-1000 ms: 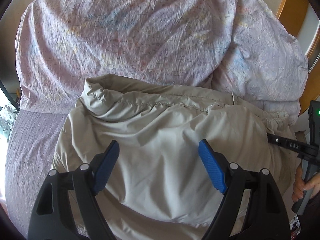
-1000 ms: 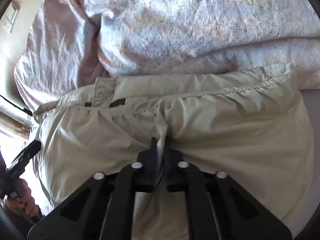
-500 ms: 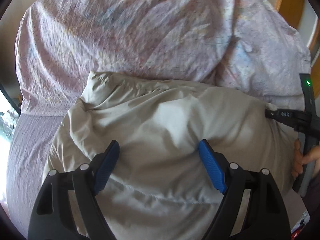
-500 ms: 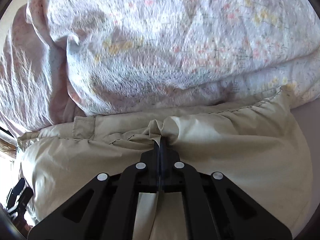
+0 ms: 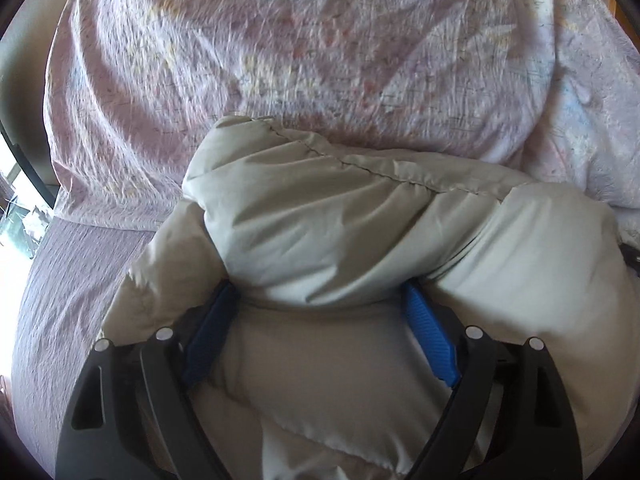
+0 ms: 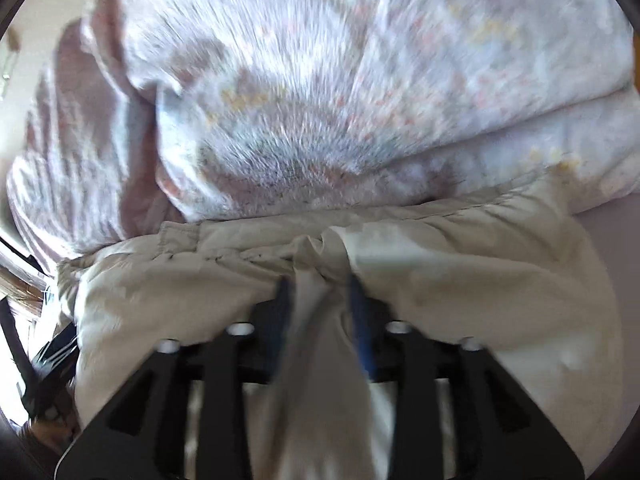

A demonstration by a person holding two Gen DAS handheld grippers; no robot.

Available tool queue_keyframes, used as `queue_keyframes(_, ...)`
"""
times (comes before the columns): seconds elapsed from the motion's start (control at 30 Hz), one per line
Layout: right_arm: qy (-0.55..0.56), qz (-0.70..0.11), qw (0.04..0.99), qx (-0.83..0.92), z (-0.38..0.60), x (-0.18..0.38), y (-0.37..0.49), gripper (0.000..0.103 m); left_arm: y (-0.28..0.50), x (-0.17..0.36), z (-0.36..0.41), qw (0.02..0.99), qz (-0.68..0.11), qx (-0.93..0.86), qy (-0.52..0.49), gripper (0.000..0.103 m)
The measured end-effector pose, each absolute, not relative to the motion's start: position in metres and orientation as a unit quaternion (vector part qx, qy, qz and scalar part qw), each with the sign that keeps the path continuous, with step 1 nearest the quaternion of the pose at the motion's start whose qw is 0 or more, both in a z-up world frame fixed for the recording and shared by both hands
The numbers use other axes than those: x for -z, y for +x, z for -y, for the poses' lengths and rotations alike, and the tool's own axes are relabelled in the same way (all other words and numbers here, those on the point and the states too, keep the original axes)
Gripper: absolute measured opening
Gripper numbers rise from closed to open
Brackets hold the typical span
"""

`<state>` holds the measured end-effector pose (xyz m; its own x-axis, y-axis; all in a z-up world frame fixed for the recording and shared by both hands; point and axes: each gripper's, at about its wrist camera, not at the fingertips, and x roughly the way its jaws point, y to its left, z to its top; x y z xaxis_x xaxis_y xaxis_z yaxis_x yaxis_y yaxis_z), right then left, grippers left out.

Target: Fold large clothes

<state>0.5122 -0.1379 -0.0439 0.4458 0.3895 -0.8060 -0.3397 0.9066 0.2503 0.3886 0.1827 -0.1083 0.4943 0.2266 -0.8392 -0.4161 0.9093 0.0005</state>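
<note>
Beige jacket (image 5: 360,240) bulge btwn left-view fingers (image 5: 430,334) only

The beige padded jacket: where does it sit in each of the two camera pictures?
Left wrist view: beige padded jacket fills the lower centre and right.
Right wrist view: it spans the lower half.
Shared landmark: the floral duvet bunched directly behind it.

1 beige jacket (image 5: 360,240), 1 floral duvet (image 5: 300,60), 2 grippers, 1 purple sheet (image 5: 72,300)

a bedroom: rumpled floral duvet (image 5: 304,60), bedsheet (image 5: 72,280).
</note>
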Motion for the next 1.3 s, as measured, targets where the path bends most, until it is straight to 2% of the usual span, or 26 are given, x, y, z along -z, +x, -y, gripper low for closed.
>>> queue_keyframes(0.1,0.02,-0.457,0.868,-0.195,0.166,0.038,0.492,0.048,0.39,0.11,-0.183,0.858,-0.467,-0.186,-0.103,0.086)
queue_keyframes(0.27,0.018,-0.461,0.873,-0.159,0.203,0.048,0.48,0.048,0.39,0.117,-0.182,0.858,-0.468,-0.185,-0.102,0.086)
queue_keyframes(0.67,-0.074,-0.446,0.88,-0.147,0.166,0.083,0.477,0.05,0.382,0.115,-0.181,0.862,-0.46,-0.186,-0.099,0.086)
queue_keyframes(1.3,-0.089,-0.427,0.888,-0.147,0.122,0.141,0.502,0.056,0.384,0.127,-0.176,0.874,-0.438,-0.193,-0.085,0.09)
